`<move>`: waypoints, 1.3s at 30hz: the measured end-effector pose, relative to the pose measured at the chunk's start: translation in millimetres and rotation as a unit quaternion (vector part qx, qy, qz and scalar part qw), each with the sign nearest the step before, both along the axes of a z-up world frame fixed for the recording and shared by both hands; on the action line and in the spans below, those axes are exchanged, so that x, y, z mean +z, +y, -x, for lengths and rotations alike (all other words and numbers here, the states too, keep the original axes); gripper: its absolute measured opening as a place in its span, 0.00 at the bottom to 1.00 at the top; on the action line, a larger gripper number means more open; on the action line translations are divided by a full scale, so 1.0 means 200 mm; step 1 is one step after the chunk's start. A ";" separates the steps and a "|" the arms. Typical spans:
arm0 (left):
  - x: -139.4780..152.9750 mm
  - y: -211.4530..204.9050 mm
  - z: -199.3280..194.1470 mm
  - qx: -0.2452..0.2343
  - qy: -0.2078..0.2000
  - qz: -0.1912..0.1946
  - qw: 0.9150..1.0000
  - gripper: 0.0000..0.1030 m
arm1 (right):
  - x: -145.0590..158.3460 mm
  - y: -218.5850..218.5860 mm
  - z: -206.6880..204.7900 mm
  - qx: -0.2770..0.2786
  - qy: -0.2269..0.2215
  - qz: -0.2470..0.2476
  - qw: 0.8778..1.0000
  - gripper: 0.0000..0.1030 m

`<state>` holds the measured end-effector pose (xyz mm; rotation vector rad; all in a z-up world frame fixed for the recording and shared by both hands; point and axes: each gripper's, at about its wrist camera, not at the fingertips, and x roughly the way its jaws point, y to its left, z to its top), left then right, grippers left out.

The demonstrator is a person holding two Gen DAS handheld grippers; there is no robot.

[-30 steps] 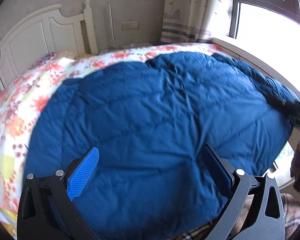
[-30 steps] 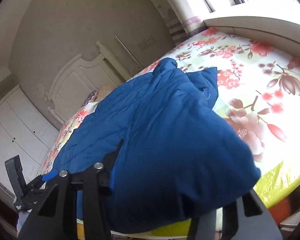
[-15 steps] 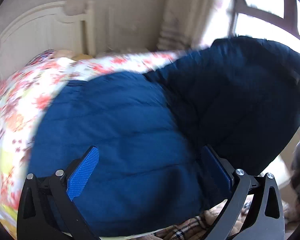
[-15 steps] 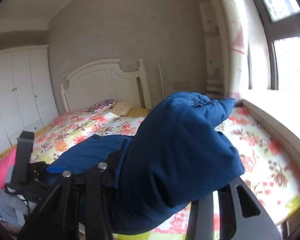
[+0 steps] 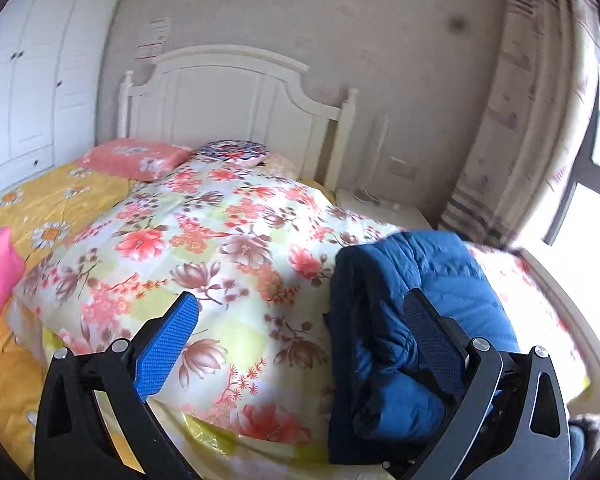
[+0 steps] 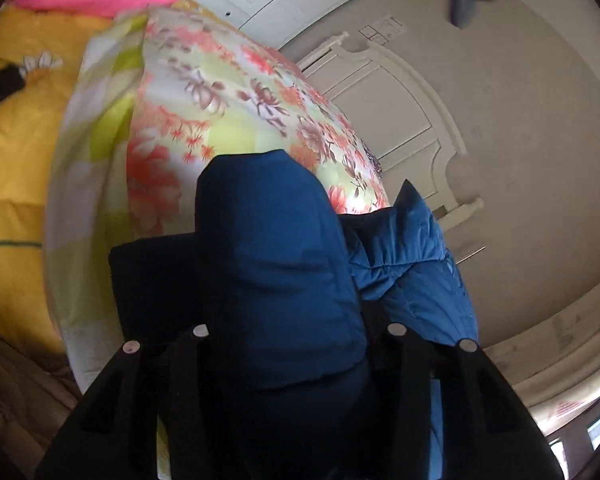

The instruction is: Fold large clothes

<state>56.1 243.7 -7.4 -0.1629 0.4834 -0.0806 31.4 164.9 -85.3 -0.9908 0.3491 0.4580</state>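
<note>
Blue puffer jacket [image 5: 416,320]: bunched at lower right of the left wrist view, on the floral quilt [image 5: 228,240].
Handling: soft, puffy, slippery (springs open); grip seams or hem.
Left gripper [image 5: 300,332]: jaws wide, holding nothing.
Right gripper [image 6: 296,332]: clamped around jacket.

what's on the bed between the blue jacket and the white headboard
In the left wrist view, only the flowered quilt covers the stretch between the blue jacket and the headboard, with a patterned cushion right at the headboard's foot.
</note>
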 end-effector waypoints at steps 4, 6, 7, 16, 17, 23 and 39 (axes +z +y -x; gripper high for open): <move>0.08 -0.21 -0.18 -0.093 0.008 -0.047 0.995 0.95 | -0.01 -0.01 0.00 0.000 -0.006 0.001 1.000 0.44; 0.12 -0.38 -0.34 -0.152 0.020 -0.070 0.986 0.95 | -0.03 -0.01 0.01 -0.001 -0.015 0.006 1.000 0.44; 0.13 -0.46 -0.42 -0.177 0.030 -0.076 0.981 0.95 | -0.03 -0.02 0.01 0.000 -0.015 0.004 1.000 0.45; -0.42 -0.78 -1.14 -0.210 0.167 -0.121 0.956 0.96 | -0.03 -0.14 0.12 0.032 0.012 -0.001 0.999 0.55; -0.45 -0.74 -1.16 -0.209 0.176 -0.098 0.957 0.96 | 0.01 -0.18 0.14 0.045 0.031 -0.017 0.998 0.58; -0.49 -0.65 -1.15 -0.183 0.156 -0.090 0.967 0.96 | 0.42 -0.71 0.15 0.079 0.122 -0.227 0.963 0.62; -0.48 -0.61 -1.12 -0.129 0.134 -0.093 0.978 0.96 | 0.08 -1.07 -1.30 -0.126 0.246 -0.229 0.933 0.24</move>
